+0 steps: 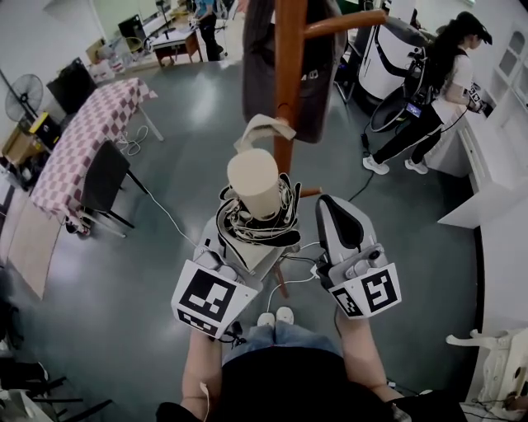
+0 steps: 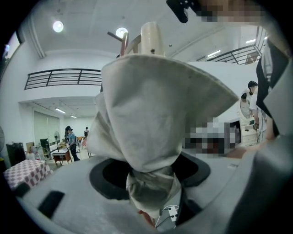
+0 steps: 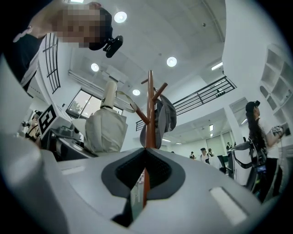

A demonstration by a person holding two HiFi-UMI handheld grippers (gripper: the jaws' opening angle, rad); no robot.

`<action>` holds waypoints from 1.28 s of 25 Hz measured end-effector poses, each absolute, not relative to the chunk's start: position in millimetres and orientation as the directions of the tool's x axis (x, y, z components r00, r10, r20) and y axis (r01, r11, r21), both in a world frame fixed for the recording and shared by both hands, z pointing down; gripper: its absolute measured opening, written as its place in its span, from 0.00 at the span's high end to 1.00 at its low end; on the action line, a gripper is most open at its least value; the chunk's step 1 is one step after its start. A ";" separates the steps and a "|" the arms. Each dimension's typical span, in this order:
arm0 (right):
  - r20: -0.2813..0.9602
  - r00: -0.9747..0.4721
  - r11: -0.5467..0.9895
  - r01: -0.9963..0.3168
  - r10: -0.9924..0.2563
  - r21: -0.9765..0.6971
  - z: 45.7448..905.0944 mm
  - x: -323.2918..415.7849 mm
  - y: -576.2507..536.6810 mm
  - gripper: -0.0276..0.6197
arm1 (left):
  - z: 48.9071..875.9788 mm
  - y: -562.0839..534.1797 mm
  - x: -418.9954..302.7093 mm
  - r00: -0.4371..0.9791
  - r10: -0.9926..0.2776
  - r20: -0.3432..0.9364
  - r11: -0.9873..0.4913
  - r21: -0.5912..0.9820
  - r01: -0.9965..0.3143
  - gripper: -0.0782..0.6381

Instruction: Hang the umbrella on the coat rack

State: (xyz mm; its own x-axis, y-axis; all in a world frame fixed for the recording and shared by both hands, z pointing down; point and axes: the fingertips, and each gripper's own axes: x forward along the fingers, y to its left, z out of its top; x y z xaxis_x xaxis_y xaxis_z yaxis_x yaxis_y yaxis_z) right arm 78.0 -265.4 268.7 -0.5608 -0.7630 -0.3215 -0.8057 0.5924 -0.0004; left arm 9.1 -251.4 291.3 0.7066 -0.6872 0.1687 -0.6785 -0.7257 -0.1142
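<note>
1. Head view: the coat rack is seen straight ahead. Its wooden pole stands upright, a dark garment is draped on it, and a bare peg projects to the right near the top.
2. The umbrella, folded, is held on end just in front of the pole, with its long axis near vertical and its cream handle uppermost.
3. The left claw is clenched on the umbrella's bundled fabric, low down. The hanging is therefore judged to fall to this hand, with the rack lying up and beyond it.
4. The right claw is closed on nothing and is held just beside the umbrella, on its right.
5. The wrist strap stands up from the handle toward the pole; whether it touches a peg cannot be told.
</note>
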 end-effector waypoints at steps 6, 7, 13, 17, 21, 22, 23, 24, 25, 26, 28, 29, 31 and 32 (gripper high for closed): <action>-0.331 -0.566 0.592 -0.806 -0.755 0.026 254.7 76.8 -261.9 0.94 | 288.1 -256.4 15.2 0.715 -0.674 0.186 -0.738 -0.110 -0.666 0.49; -0.331 -0.565 0.591 -0.806 -0.756 0.025 253.6 78.0 -261.1 0.94 | 287.2 -257.8 16.2 0.716 -0.672 0.187 -0.739 -0.108 -0.665 0.49; -0.332 -0.560 0.582 -0.812 -0.759 0.038 250.6 80.0 -259.5 0.94 | 294.8 -273.5 12.5 0.701 -0.677 0.225 -0.731 -0.095 -0.676 0.49; -0.329 -0.559 0.580 -0.813 -0.762 0.038 252.7 79.4 -262.2 0.94 | 305.3 -280.7 6.9 0.693 -0.682 0.231 -0.722 -0.070 -0.688 0.49; -0.321 -0.561 0.580 -0.814 -0.763 0.043 261.0 72.4 -265.0 0.94 | 334.0 -284.7 -4.7 0.674 -0.690 0.263 -0.706 -0.039 -0.707 0.49; -0.318 -0.562 0.580 -0.814 -0.764 0.044 261.0 73.2 -265.0 0.94 | 339.5 -284.3 -4.8 0.669 -0.692 0.271 -0.701 -0.033 -0.712 0.49; -0.316 -0.562 0.580 -0.813 -0.764 0.044 260.4 74.4 -264.8 0.94 | 344.4 -283.5 -4.2 0.665 -0.693 0.278 -0.698 -0.026 -0.716 0.49; -0.314 -0.562 0.580 -0.813 -0.765 0.044 260.0 75.4 -264.6 0.94 | 349.1 -282.4 -3.6 0.662 -0.693 0.284 -0.695 -0.019 -0.719 0.49; -0.312 -0.562 0.580 -0.814 -0.766 0.042 260.3 75.8 -264.7 0.94 | 354.0 -281.3 -3.2 0.661 -0.693 0.289 -0.693 -0.012 -0.721 0.49; -0.310 -0.562 0.580 -0.814 -0.767 0.041 261.2 75.7 -265.1 0.94 | 359.0 -280.2 -3.3 0.659 -0.692 0.294 -0.691 -0.005 -0.723 0.49; -0.306 -0.563 0.580 -0.814 -0.768 0.041 264.1 74.2 -267.2 0.94 | 369.0 -278.9 -4.1 0.656 -0.692 0.303 -0.686 0.008 -0.727 0.49; -0.303 -0.563 0.580 -0.814 -0.769 0.041 266.1 73.4 -268.4 0.94 | 374.3 -278.5 -4.8 0.653 -0.692 0.308 -0.683 0.016 -0.730 0.49; -0.294 -0.564 0.580 -0.814 -0.772 0.037 270.8 72.5 -270.3 0.94 | 386.1 -277.4 -6.5 0.647 -0.692 0.320 -0.674 0.035 -0.738 0.49; -0.288 -0.564 0.580 -0.814 -0.774 0.035 273.0 72.2 -270.9 0.94 | 392.1 -276.8 -7.6 0.643 -0.692 0.327 -0.669 0.043 -0.742 0.49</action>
State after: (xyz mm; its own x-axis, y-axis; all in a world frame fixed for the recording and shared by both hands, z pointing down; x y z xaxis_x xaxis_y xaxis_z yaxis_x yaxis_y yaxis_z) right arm 72.2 -270.9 273.0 -0.5637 -0.7740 -0.2885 -0.8140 0.5797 0.0353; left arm -7.6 -276.8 392.1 0.6435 -0.6921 0.3270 -0.7418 -0.6692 0.0433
